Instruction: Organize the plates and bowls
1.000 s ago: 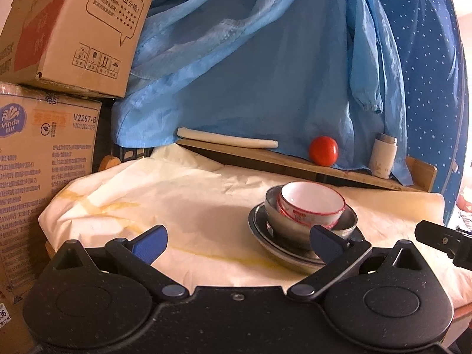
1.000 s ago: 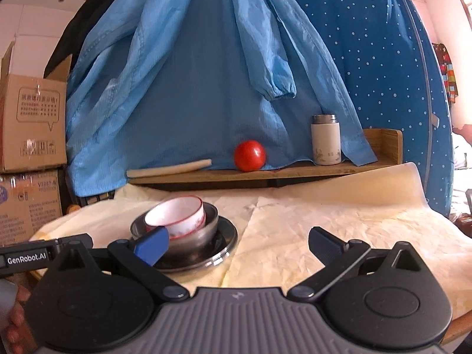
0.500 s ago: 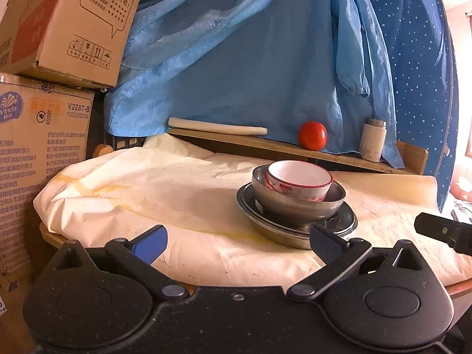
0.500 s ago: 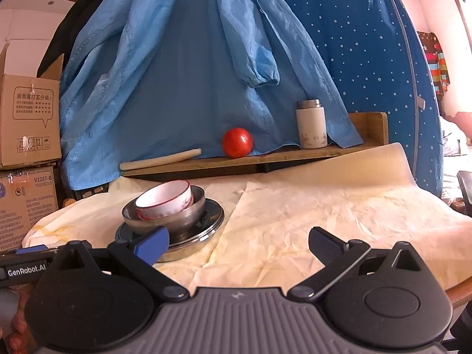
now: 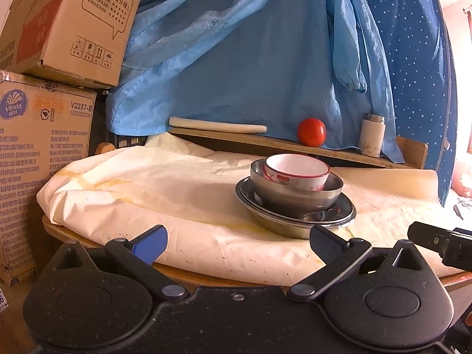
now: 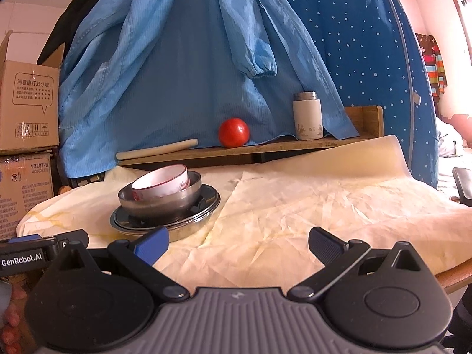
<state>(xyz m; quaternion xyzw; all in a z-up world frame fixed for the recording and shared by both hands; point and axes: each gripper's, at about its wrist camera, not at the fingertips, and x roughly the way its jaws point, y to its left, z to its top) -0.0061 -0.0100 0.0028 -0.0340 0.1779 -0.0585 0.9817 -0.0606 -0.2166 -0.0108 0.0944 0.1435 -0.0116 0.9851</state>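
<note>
A white bowl with a red rim [image 5: 296, 171] [image 6: 160, 184] sits tilted inside a steel bowl [image 5: 295, 193] [image 6: 159, 202]. Both rest on stacked steel plates [image 5: 295, 215] [image 6: 165, 221] on a round table covered in cream paper. My left gripper [image 5: 237, 240] is open and empty, held low at the table's near edge, short of the stack. My right gripper [image 6: 239, 240] is open and empty too, with the stack just beyond its left finger. The left gripper's body [image 6: 32, 255] shows at the left of the right wrist view.
A wooden shelf board [image 6: 236, 150] at the table's back carries a red tomato [image 6: 233, 132], a white flask [image 6: 307, 116] and a pale rolled stick [image 6: 156, 150]. Blue garments [image 6: 183, 59] hang behind. Cardboard boxes [image 5: 44, 135] stand at the left. Bare cream paper [image 6: 324, 200] lies right of the stack.
Both grippers have drawn back and sunk lower, so the table edge now shows in front of them. The stack of dishes has not moved. Both stay open.
</note>
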